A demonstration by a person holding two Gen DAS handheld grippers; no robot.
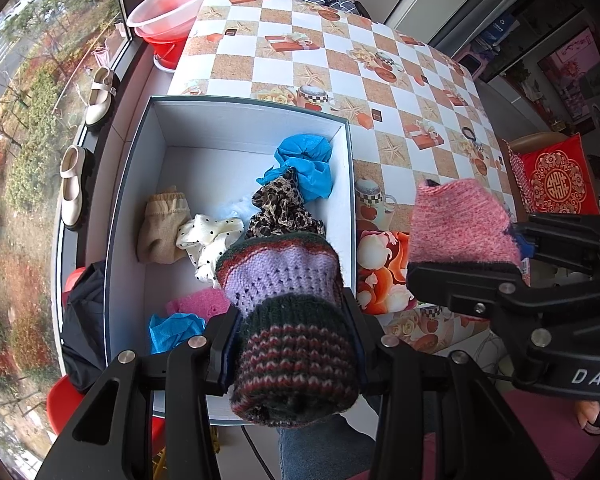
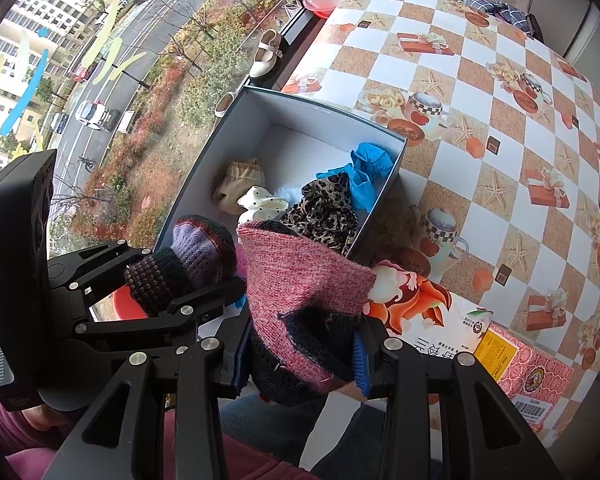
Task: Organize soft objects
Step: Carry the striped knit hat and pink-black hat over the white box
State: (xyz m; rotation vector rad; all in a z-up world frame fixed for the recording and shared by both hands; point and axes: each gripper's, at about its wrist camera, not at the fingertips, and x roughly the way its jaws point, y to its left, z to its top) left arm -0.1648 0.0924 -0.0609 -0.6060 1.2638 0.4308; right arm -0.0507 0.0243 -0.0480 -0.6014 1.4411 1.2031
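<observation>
striped knit sock clamped between the two fingers of the left hand-held gripper, held above the near end of the open box. pink knit sock clamped likewise in the right hand-held gripper, held just to the right of the box, above its right wall and the printed carton on the tabletop. both socks up in the air, not yet touching the things inside.

long axis of the striped sock running forward along the fingers, purple middle band and dark cuff pointing toward the far wall of the box, the other end hanging back toward the person. pink sock bunched, its pink end pointing forward and slightly up, the dark part pinched near the pads; exact long axis hard to tell.

inside the box already: beige sock, dotted cream scrunchie, leopard scrunchie, blue plastic covers, pink sponge.

probably best to lower the striped sock toward the bare floor at the far left, then release. pink one needs moving left over the wall first, otherwise likely to drop outside.
</observation>
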